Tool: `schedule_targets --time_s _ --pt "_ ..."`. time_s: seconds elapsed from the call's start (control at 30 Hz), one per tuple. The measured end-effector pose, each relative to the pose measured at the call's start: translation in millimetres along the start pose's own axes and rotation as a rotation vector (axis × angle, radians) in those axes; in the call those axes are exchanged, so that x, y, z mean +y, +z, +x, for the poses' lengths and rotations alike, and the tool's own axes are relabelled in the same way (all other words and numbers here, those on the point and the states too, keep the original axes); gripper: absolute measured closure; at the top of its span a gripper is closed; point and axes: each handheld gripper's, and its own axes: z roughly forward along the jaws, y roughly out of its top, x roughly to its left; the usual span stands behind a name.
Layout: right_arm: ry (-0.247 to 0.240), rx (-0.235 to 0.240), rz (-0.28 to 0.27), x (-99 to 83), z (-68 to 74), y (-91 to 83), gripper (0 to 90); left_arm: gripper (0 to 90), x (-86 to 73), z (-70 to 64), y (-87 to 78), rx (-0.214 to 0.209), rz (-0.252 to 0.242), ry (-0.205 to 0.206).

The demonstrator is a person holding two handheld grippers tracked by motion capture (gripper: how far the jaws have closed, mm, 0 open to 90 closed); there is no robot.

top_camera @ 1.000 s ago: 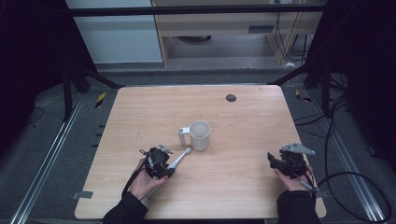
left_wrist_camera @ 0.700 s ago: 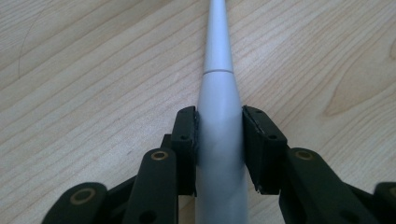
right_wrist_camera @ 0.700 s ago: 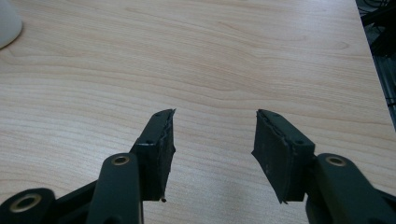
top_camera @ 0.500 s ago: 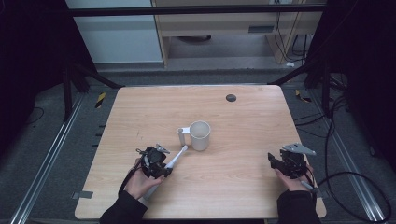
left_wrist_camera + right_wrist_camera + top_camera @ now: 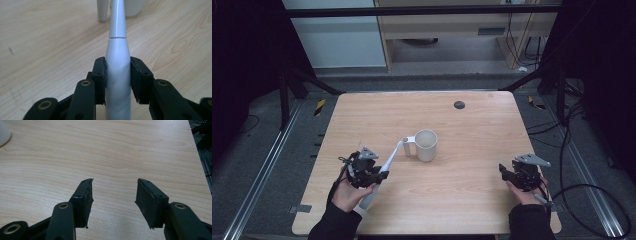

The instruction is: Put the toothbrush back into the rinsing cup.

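- High view: since a second ago the left gripper (image 5: 373,172) has drawn slightly back toward the person, carrying the electric toothbrush (image 5: 384,166); its head still reaches the mug (image 5: 425,145) handle.
- Left gripper view: jaws clamp the toothbrush body, so it looks ready to lift.
- Right gripper view: right gripper (image 5: 113,202) jaws wide apart, empty, over the table (image 5: 125,150).
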Motion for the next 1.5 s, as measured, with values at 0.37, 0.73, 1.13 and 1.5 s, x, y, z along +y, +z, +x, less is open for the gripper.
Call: schedule_targets --time_s 0.37,0.73,1.13,1.5 --pt "0.001 0.000 -0.005 -1.6 0.7 1.8 42.4 66.7 24.4 6.2 -21.6 0.061 -0.189 0.009" --pt "0.003 0.002 -0.014 -1.3 0.0 3.3 33.2 66.6 70.0 2.3 -22.0 0.074 -0.379 -0.009" --pt "0.000 0.002 -0.026 -2.0 0.9 6.3 27.1 66.6 110.6 -5.8 -3.9 0.048 -0.516 0.011" --pt "-0.003 0.004 -0.027 -2.9 1.2 8.6 25.2 66.6 138.4 -8.7 16.4 0.026 -0.565 0.002"
